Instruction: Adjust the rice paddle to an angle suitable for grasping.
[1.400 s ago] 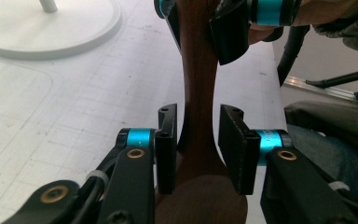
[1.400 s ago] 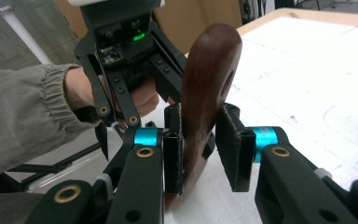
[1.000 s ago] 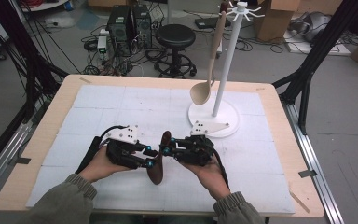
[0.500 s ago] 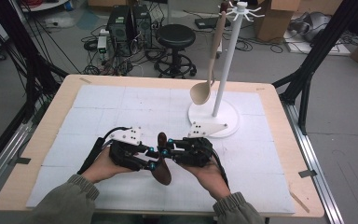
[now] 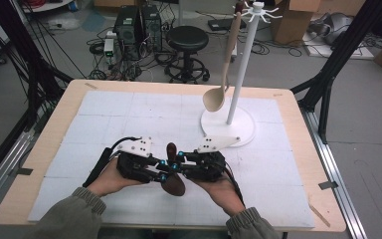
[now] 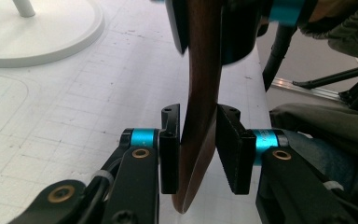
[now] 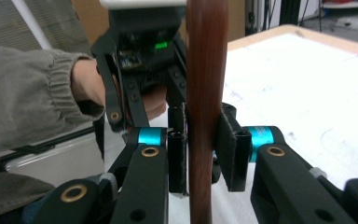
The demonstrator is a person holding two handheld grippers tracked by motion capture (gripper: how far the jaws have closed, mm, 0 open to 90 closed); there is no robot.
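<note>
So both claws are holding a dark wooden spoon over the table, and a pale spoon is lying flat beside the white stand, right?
Not quite. The pale spoon isn't lying flat: the high view shows it hanging from the white stand. The rest holds: the left claw and right claw both grip the dark spoon over the table.

A wooden-edged table (image 5: 49,149) topped with white gridded mat stands on a grey concrete floor (image 5: 358,99), backed by a black round stool (image 5: 187,37), black computer towers (image 5: 134,22), tangled cables (image 5: 99,59), cardboard boxes (image 5: 291,20) and black frame struts (image 5: 338,55) at either side.
</note>
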